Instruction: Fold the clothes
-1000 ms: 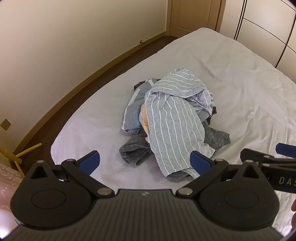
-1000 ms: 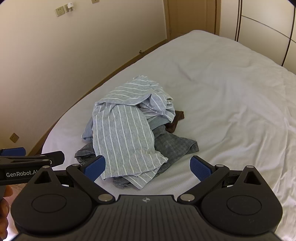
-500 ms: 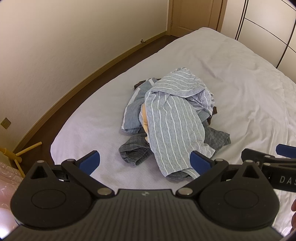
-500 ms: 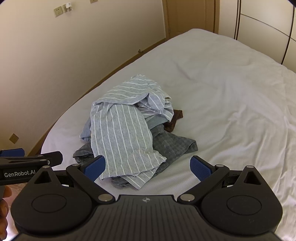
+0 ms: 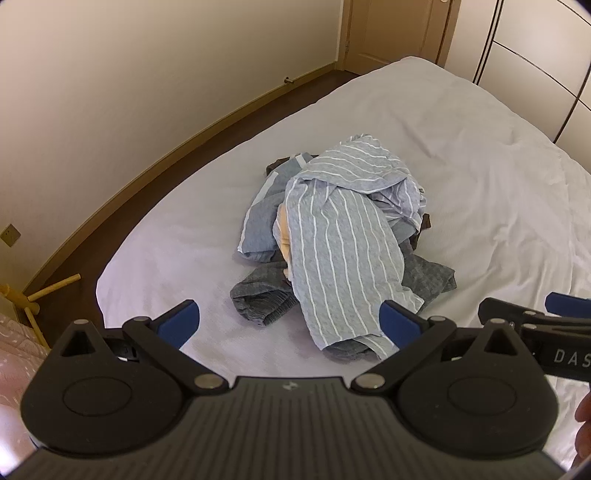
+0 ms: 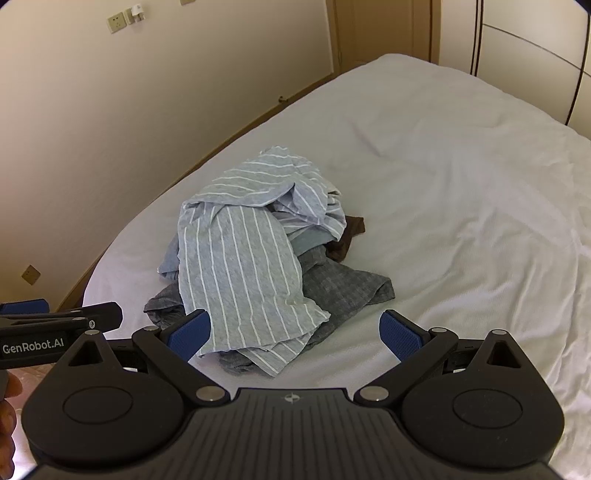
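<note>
A loose heap of clothes (image 5: 340,243) lies near the foot corner of a white bed (image 5: 480,155), closer to its left edge. A light blue shirt with white stripes (image 5: 343,258) drapes over the top; a plain blue piece (image 5: 258,229) pokes out at the left, a dark grey garment (image 5: 258,302) spreads underneath, and a brown scrap (image 6: 349,236) shows at the right.

The left wrist view alone shows a pale yellow patch (image 5: 282,232) tucked beneath the stripes and a wooden stand (image 5: 26,299) on the floor; the right wrist view alone shows wall sockets (image 6: 125,16).

The left gripper (image 5: 288,325) and right gripper (image 6: 295,332) are held side by side above the bed's near edge, both aimed at the heap, fingers spread wide and empty.
</note>
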`<state>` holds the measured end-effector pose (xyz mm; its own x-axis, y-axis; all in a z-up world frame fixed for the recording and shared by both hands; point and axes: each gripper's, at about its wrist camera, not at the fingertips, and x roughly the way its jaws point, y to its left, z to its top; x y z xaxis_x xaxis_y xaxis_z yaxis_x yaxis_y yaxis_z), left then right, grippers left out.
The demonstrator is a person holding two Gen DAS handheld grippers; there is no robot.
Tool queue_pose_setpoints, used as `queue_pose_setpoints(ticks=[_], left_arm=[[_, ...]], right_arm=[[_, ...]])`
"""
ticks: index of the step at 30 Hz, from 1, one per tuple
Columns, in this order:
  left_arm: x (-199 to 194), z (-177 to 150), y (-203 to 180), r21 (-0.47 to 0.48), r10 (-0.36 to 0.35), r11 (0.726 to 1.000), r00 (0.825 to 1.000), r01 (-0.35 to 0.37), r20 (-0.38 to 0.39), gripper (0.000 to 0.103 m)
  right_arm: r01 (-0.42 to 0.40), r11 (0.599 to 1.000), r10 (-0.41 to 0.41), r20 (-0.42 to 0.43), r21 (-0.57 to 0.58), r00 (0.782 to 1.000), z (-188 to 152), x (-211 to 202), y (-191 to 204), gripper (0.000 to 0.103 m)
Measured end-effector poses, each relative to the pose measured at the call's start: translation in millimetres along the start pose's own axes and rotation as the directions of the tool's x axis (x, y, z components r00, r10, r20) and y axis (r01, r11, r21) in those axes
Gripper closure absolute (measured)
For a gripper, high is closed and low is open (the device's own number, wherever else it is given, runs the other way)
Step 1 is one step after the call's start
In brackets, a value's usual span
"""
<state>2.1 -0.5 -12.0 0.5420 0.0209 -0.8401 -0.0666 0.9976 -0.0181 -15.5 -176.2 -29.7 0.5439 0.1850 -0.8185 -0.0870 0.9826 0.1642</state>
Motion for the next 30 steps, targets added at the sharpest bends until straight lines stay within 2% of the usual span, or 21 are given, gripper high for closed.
queue_pose_setpoints(ticks=[4, 9, 12, 15, 21, 23, 25, 28, 30], left_arm=[[-1, -3, 3, -0.044, -0.025, 0.999, 1.000, 0.025, 0.003, 0.001], [-4, -8, 11, -0.068, 0.006, 0.998, 1.000, -0.004, 0.017, 0.001], [-3, -11, 18, -0.056, 0.025, 0.998, 0.999, -0.024, 0.023, 0.001], [5, -7, 23, 0.000, 0.030, 1.000, 0.999, -0.030, 0.033, 0.001], [51, 25, 26, 0.136, -0.013, 0.991, 0.998, 0.005, 0.054, 0.004], [75, 42, 25, 0.200, -0.039, 0.979, 0.997, 0.026, 0.059, 0.004], [102, 59, 24, 0.240, -0.074, 0.969, 0.996, 0.060, 0.050, 0.004], [143, 80, 22, 0.295, -0.116, 0.950, 0.993, 0.101, 0.036, 0.012], [171, 91, 20, 0.333, -0.131, 0.935, 0.991, 0.118, 0.016, 0.026]], right_arm=[[-0.007, 1.000, 0.007, -0.004, 0.002, 1.000, -1, 2, -6, 0.003], [-0.012, 1.000, 0.012, 0.005, -0.004, 1.000, -1, 5, -17, 0.003], [-0.015, 1.000, 0.015, 0.008, -0.020, 1.000, 0, 10, -22, 0.003], [-0.019, 0.999, 0.019, 0.009, -0.048, 1.000, 3, 17, -24, 0.004], [-0.024, 0.992, 0.027, 0.017, -0.121, 0.999, 16, 38, -21, 0.015], [-0.023, 0.990, 0.026, 0.018, -0.140, 1.000, 24, 50, -19, 0.017], [0.011, 0.986, -0.007, 0.025, -0.168, 1.000, 33, 61, -14, 0.017], [0.053, 0.977, -0.049, 0.026, -0.205, 0.998, 48, 84, -6, 0.017], [0.074, 0.972, -0.073, 0.017, -0.224, 0.997, 58, 100, -2, 0.018]])
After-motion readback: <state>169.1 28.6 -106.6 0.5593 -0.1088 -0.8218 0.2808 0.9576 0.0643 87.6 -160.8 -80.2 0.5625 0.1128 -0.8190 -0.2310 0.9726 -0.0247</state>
